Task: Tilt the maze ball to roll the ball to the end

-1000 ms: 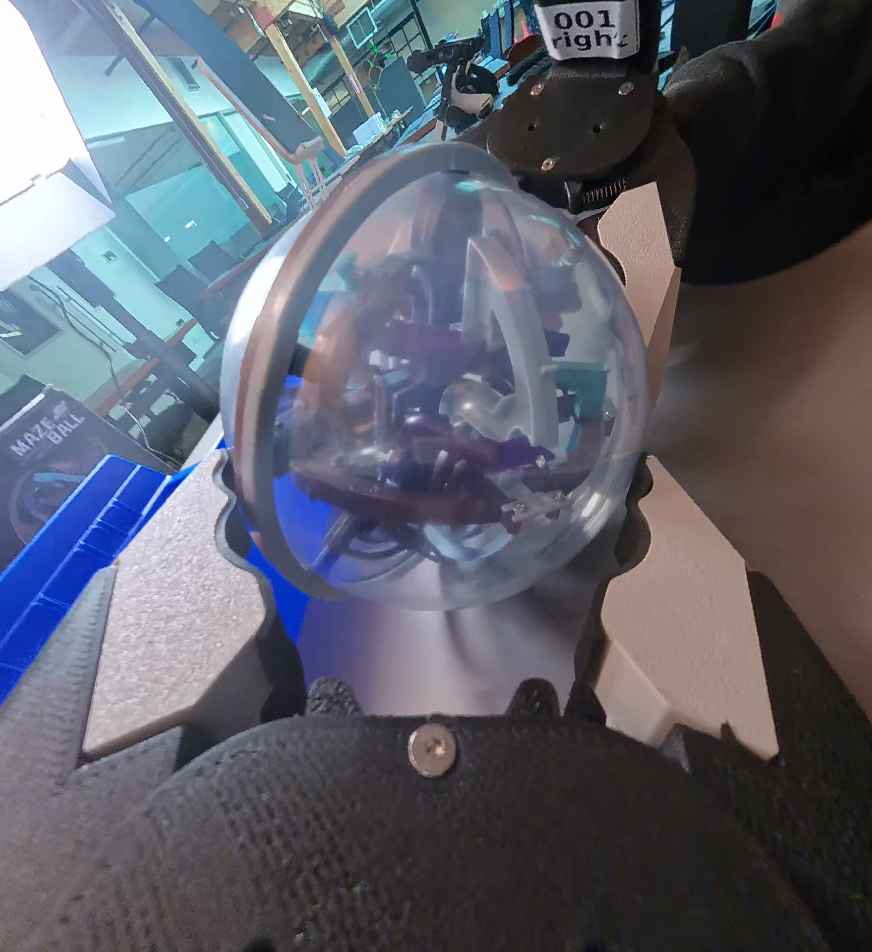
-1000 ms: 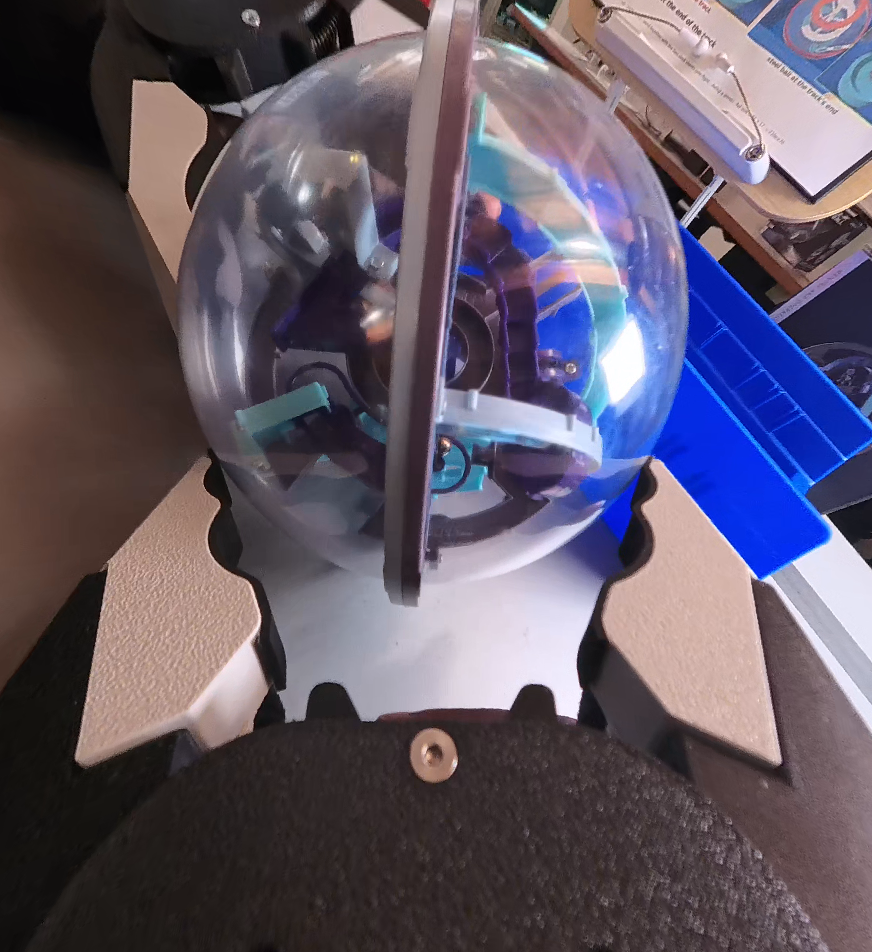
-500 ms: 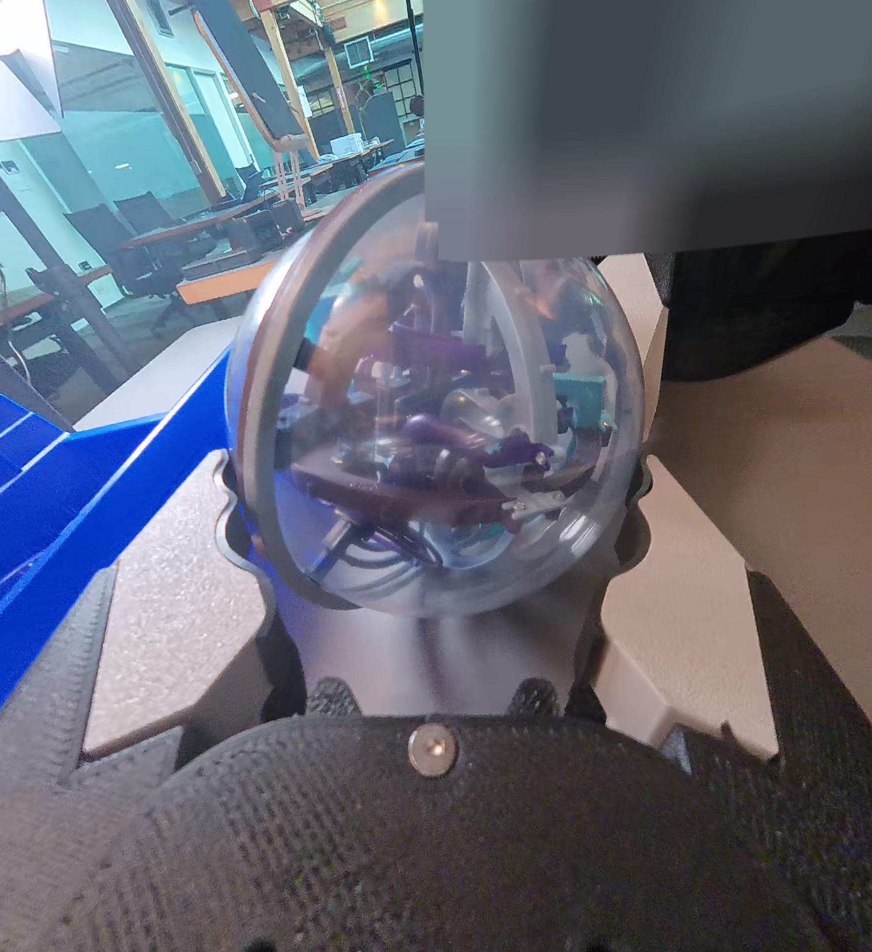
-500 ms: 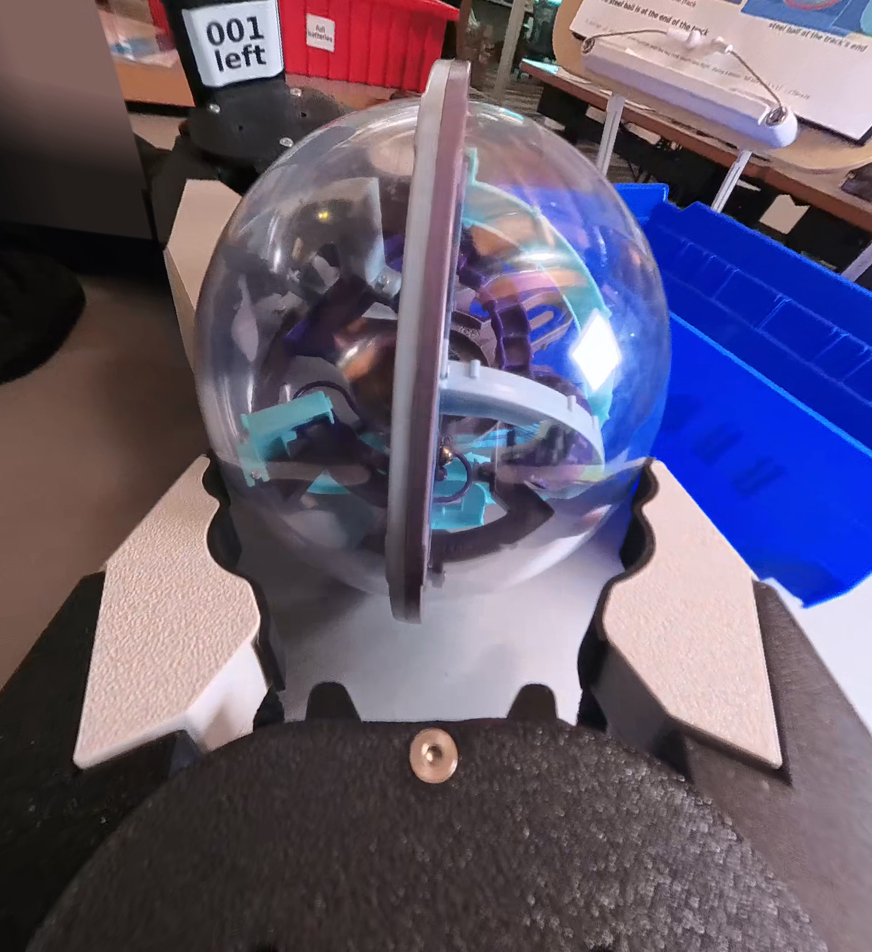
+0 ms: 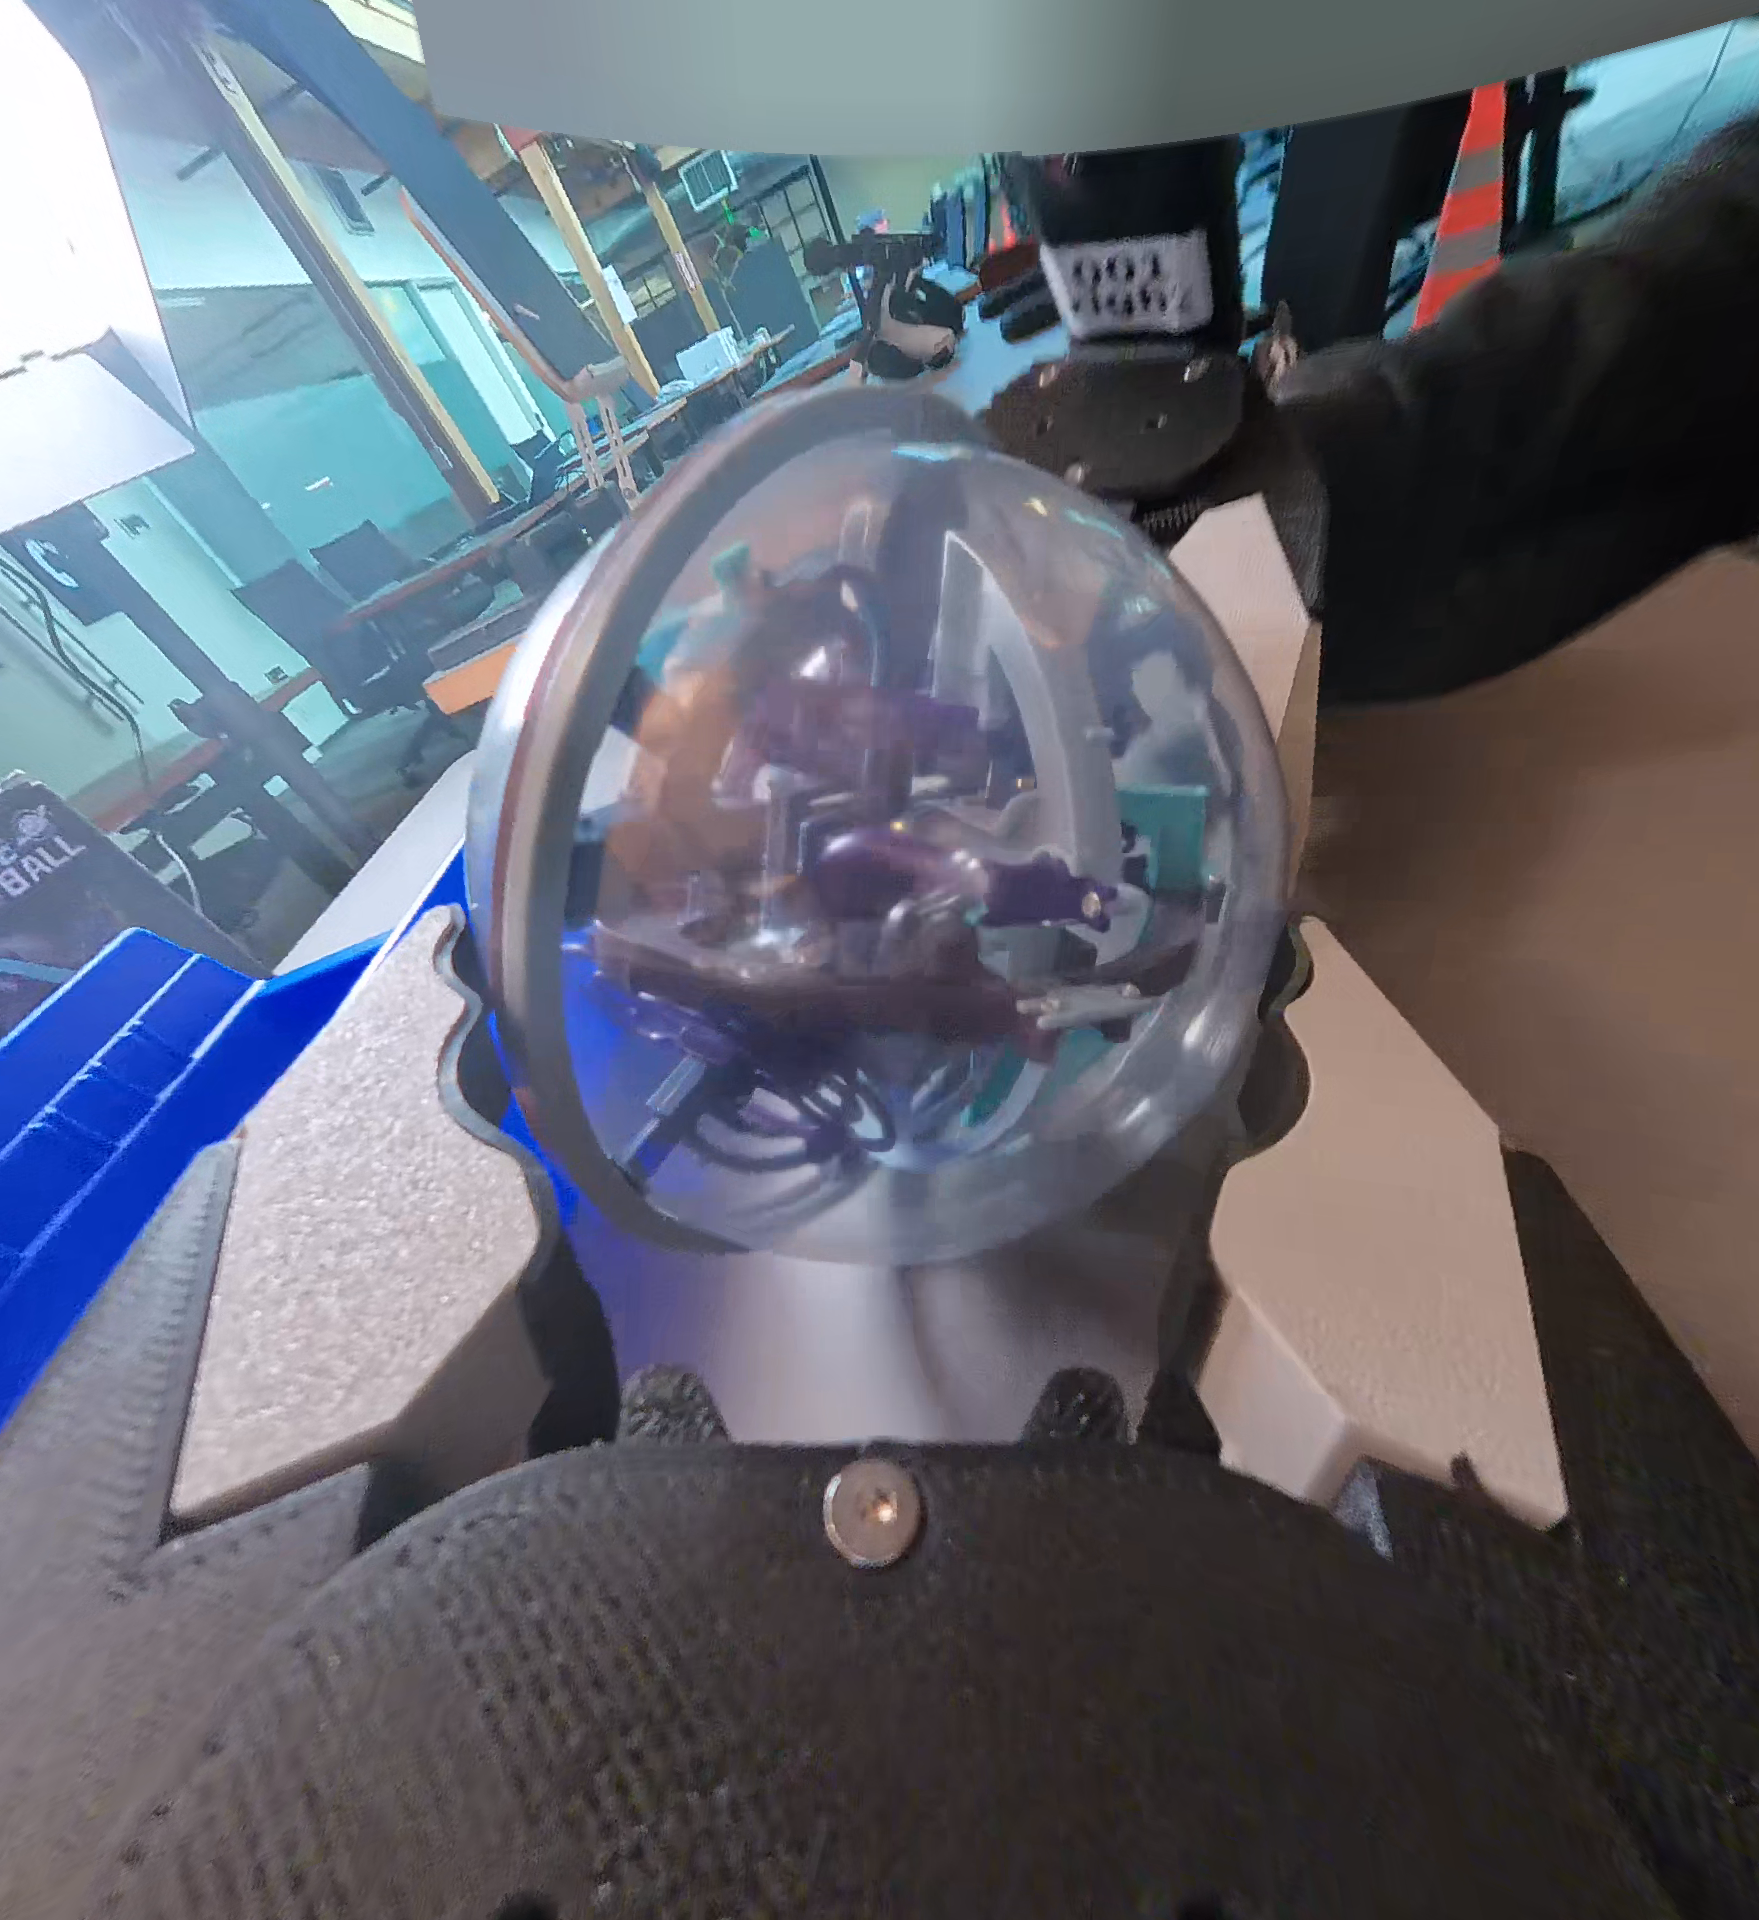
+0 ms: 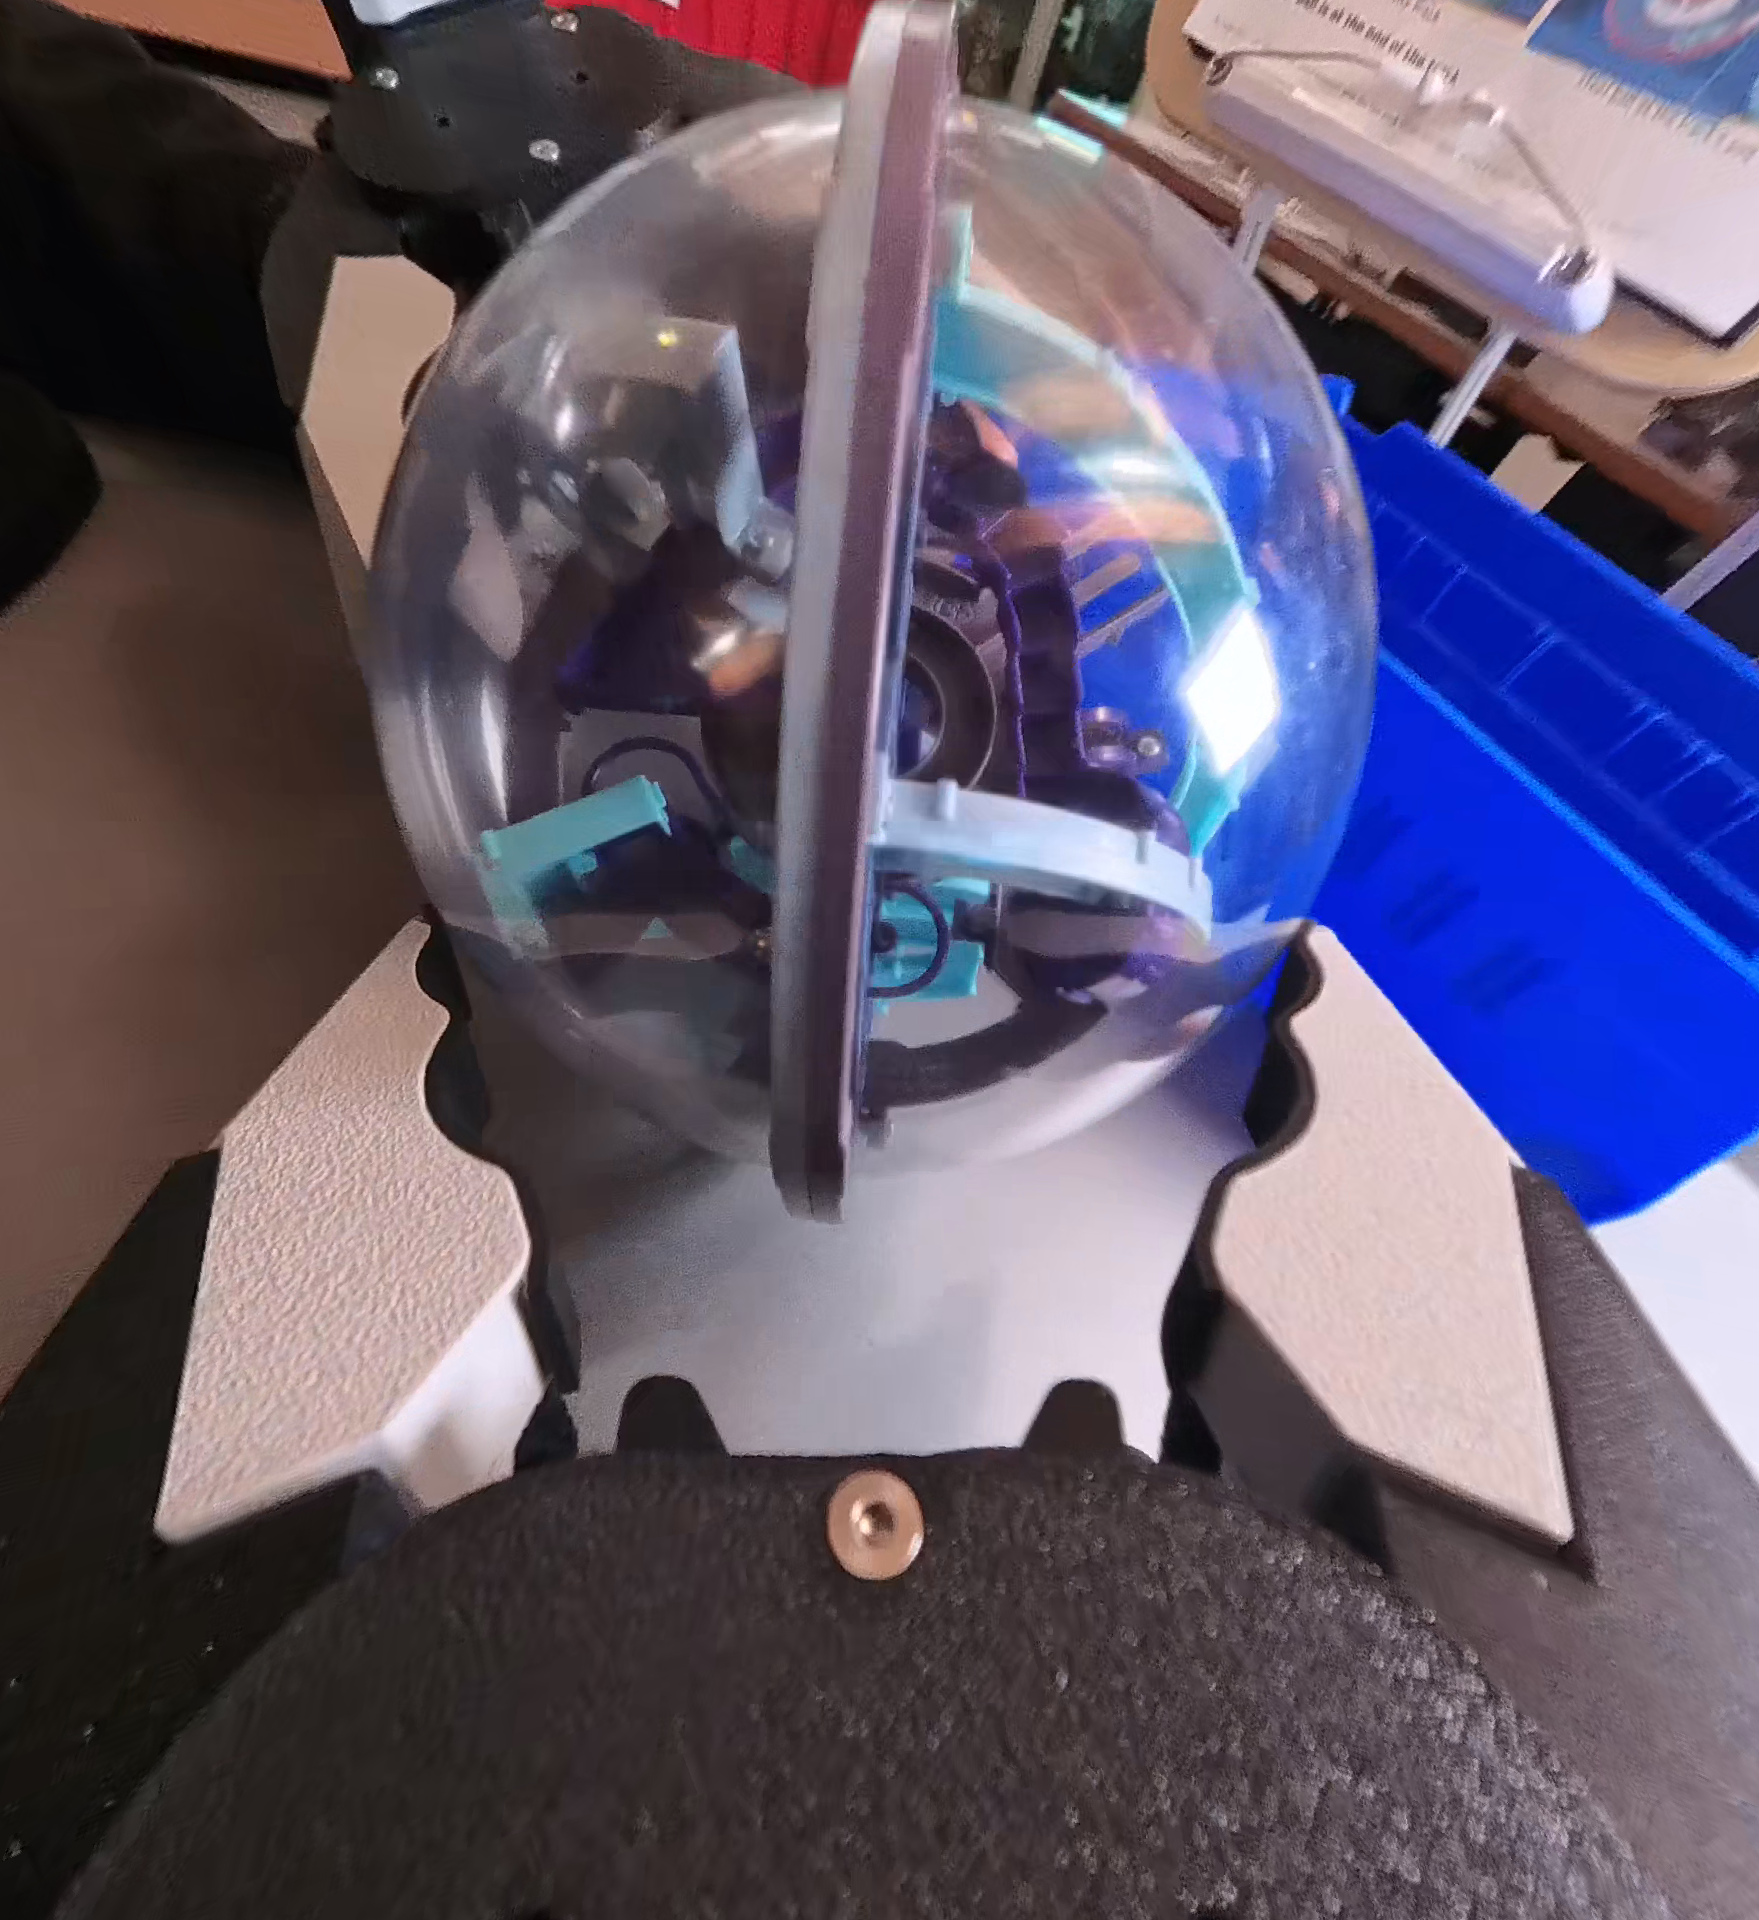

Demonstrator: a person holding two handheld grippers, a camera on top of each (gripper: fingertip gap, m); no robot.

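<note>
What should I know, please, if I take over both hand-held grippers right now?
Left hand-held gripper: shut on the clear plastic maze ball with the grey seam ring.
Right hand-held gripper: shut on the same ball from the opposite side.
The ball is held above the table, its ring near upright; the blue plastic bin sits beside it.
Done: ball gripped by both.
Left: tilting. The small ball inside cannot be located, so find it first.

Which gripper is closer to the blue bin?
Left, it seems. The blue bin runs close alongside the left gripper; from the right gripper it sits farther off, ahead and rightward. Both grip the maze ball.
</note>
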